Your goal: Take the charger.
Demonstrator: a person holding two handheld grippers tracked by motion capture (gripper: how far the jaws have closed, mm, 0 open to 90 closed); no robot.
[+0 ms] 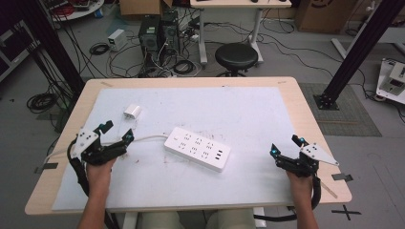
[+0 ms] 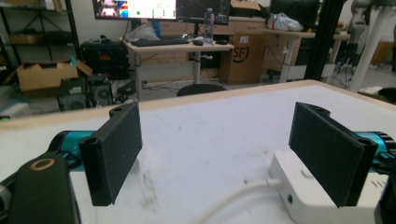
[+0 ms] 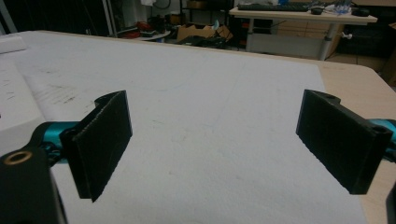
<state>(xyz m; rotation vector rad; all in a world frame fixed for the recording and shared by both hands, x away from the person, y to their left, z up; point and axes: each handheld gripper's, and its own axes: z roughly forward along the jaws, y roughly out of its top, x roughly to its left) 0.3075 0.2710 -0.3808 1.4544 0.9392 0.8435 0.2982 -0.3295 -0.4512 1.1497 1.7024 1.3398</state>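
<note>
1. The white power strip (image 1: 197, 149) lies flat mid-worktop (image 1: 286, 86) on the pale mat (image 1: 248, 109), its cable (image 1: 145, 138) trailing left.
2. The left gripper (image 1: 118, 132) is just beside that cable end, jaws spread, holding nothing.
3. The right gripper (image 1: 285, 145) sits well apart at the right, jaws spread, empty.
4. A small white charger (image 1: 132, 112) lies behind the left gripper.

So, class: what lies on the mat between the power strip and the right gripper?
Nothing: in the high view the white mat is bare between the power strip and the right gripper.
</note>
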